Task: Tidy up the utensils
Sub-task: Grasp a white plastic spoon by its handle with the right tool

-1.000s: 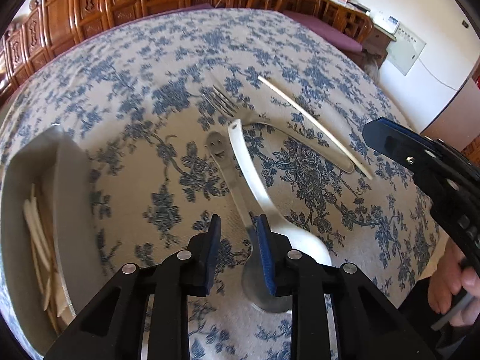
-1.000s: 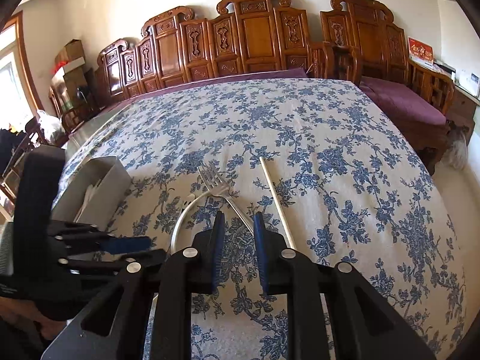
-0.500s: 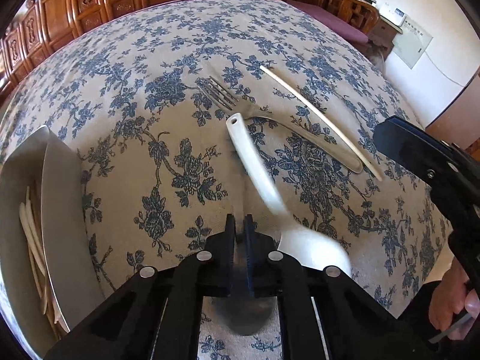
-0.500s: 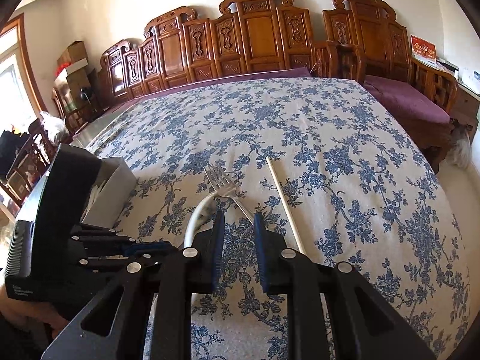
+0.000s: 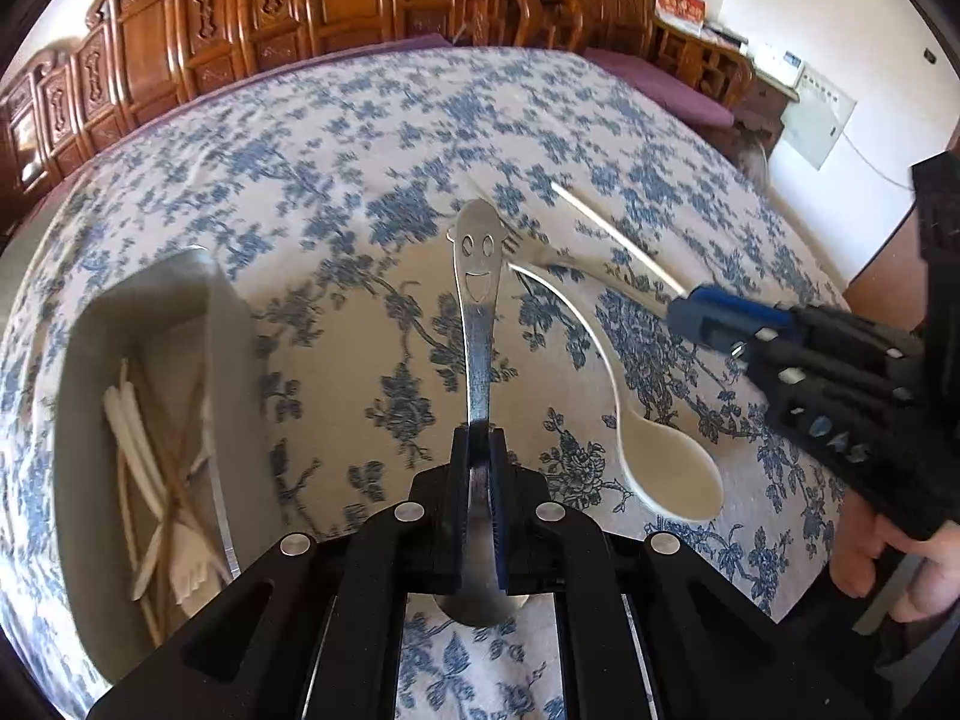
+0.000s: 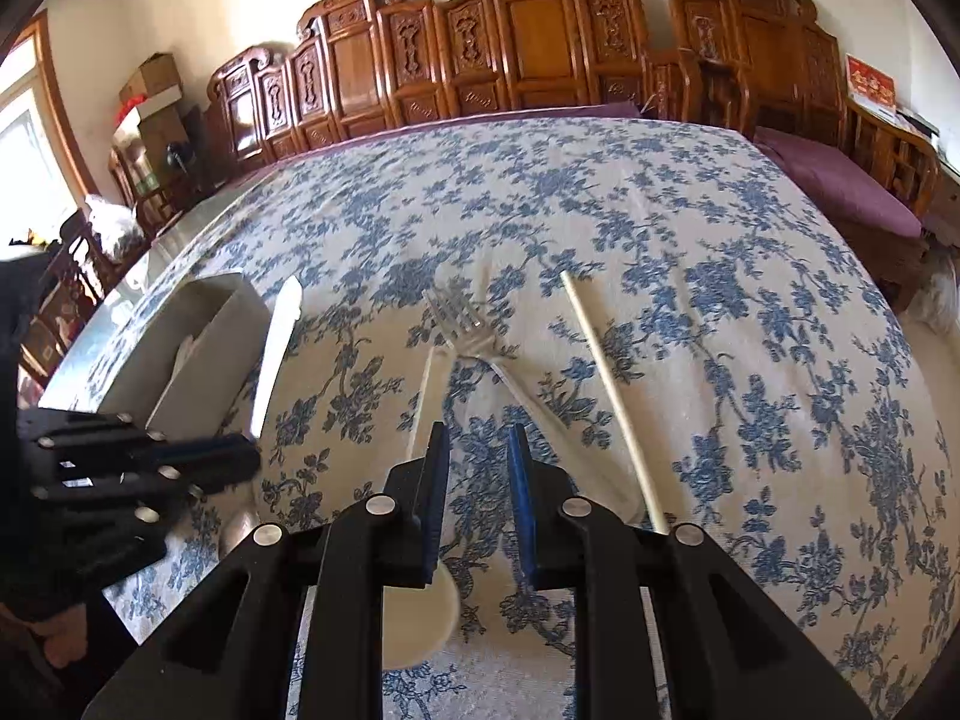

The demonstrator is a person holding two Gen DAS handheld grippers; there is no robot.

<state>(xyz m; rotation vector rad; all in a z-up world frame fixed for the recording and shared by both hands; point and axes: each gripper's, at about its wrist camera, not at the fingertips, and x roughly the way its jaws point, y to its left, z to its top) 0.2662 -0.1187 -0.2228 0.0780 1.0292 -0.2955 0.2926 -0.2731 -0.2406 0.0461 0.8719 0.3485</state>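
My left gripper point(image 5: 478, 450) is shut on a steel spoon point(image 5: 478, 276) with a smiling face cut into its handle, and holds it lifted above the cloth. That spoon shows in the right wrist view point(image 6: 277, 348) beside the grey utensil box point(image 6: 198, 330). The box point(image 5: 90, 372) holds white and wooden utensils. A white spoon point(image 5: 666, 468), a steel fork point(image 5: 576, 261) and a pale chopstick point(image 5: 618, 240) lie on the tablecloth. My right gripper point(image 6: 478, 456) is open and empty, above the white spoon point(image 6: 420, 618), with the fork point(image 6: 462, 324) and chopstick point(image 6: 612, 390) ahead.
The table is covered by a blue floral tablecloth point(image 6: 750, 276). Carved wooden chairs point(image 6: 540, 36) line the far edge. The right gripper's body point(image 5: 840, 372) hangs over the table's right side. The left gripper's body point(image 6: 120, 480) is at the left in the right wrist view.
My left gripper closed on the steel spoon and lifted it off the cloth, swinging toward the box. The right gripper stayed open and moved little.
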